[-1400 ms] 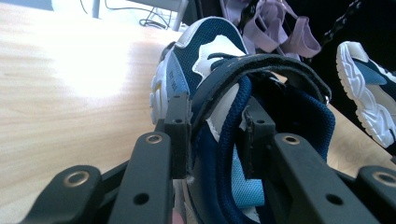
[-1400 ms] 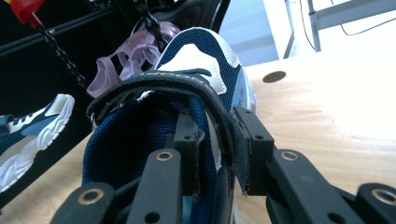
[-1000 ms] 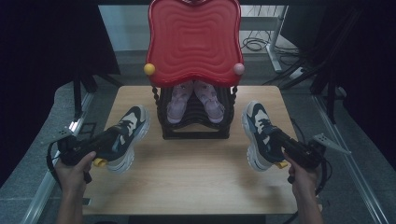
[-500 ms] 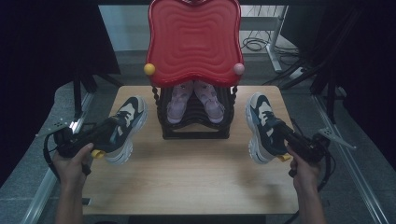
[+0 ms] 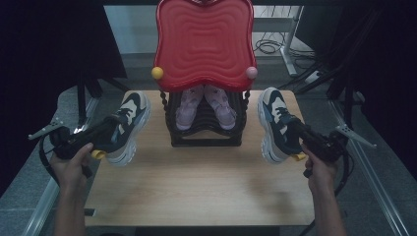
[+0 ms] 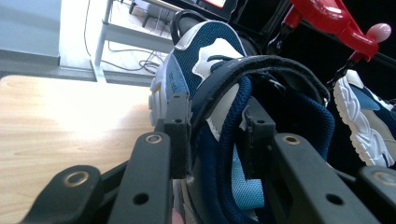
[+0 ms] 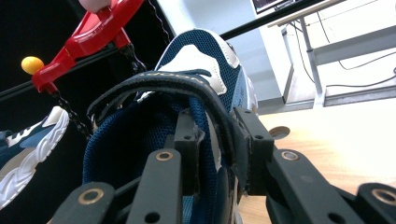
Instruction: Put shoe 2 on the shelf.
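Observation:
Two navy, white and beige sneakers hang above the wooden table (image 5: pixel 196 182). The left sneaker (image 5: pixel 130 120) is held by its collar, toe away from me, with my left gripper (image 5: pixel 109 132) shut on it. In the left gripper view that gripper (image 6: pixel 215 121) clamps the padded collar and strap of the left sneaker (image 6: pixel 205 46). The right sneaker (image 5: pixel 274 123) is gripped the same way by my right gripper (image 5: pixel 296 132). In the right gripper view the right gripper (image 7: pixel 217 135) pinches the side wall of the right sneaker (image 7: pixel 196 60) under the strap.
A black shoe rack (image 5: pixel 204 135) stands at the table's far middle between the two sneakers, holding a pair of pink shoes (image 5: pixel 202 105). A red wavy tray (image 5: pixel 204 44) with a yellow knob (image 5: pixel 157 73) and a pink knob (image 5: pixel 251 73) tops it. Dark curtains flank both sides.
Both hands have lifted their sneakers off the table and carried them slightly outward and farther from me. The grips look unchanged.

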The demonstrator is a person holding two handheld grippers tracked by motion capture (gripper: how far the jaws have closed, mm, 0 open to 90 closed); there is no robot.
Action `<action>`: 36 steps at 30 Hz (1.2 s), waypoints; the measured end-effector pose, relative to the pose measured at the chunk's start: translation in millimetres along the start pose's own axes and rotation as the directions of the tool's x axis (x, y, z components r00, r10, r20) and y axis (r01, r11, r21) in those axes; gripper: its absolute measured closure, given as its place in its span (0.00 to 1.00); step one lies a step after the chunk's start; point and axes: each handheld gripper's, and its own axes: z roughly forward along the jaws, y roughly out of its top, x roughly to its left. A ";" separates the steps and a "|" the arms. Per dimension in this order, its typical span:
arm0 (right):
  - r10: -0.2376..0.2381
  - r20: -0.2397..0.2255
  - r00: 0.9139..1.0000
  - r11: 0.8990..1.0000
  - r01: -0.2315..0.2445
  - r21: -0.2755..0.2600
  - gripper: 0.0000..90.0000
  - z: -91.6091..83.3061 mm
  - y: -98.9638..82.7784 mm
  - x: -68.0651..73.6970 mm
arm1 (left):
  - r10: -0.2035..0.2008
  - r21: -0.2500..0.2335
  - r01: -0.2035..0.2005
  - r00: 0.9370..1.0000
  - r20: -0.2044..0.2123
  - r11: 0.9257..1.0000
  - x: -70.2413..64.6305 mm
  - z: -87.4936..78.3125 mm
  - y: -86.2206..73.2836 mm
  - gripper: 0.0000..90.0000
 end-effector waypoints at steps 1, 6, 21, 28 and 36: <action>-0.005 -0.001 1.000 1.000 0.005 0.000 0.81 0.7 1.7 0.8 | 0.002 -0.002 -0.002 1.000 -0.001 1.000 -0.5 0.1 1.8 0.77; -0.011 -0.006 1.000 1.000 0.011 -0.005 0.81 4.3 9.3 5.0 | 0.004 -0.018 -0.004 1.000 0.000 1.000 -2.3 0.9 9.5 0.77; 0.020 -0.008 1.000 0.999 -0.020 -0.032 0.81 11.3 29.9 7.6 | -0.006 -0.077 0.006 1.000 -0.001 0.997 -6.4 0.0 35.1 0.77; 0.018 0.003 1.000 0.998 -0.018 -0.060 0.81 13.8 43.3 9.3 | 0.003 -0.093 -0.002 1.000 0.012 0.996 -12.1 3.1 47.6 0.77; -0.003 0.004 1.000 0.998 0.004 -0.070 0.80 17.1 57.2 15.9 | 0.002 -0.117 -0.001 1.000 0.012 0.993 -14.6 6.1 59.6 0.77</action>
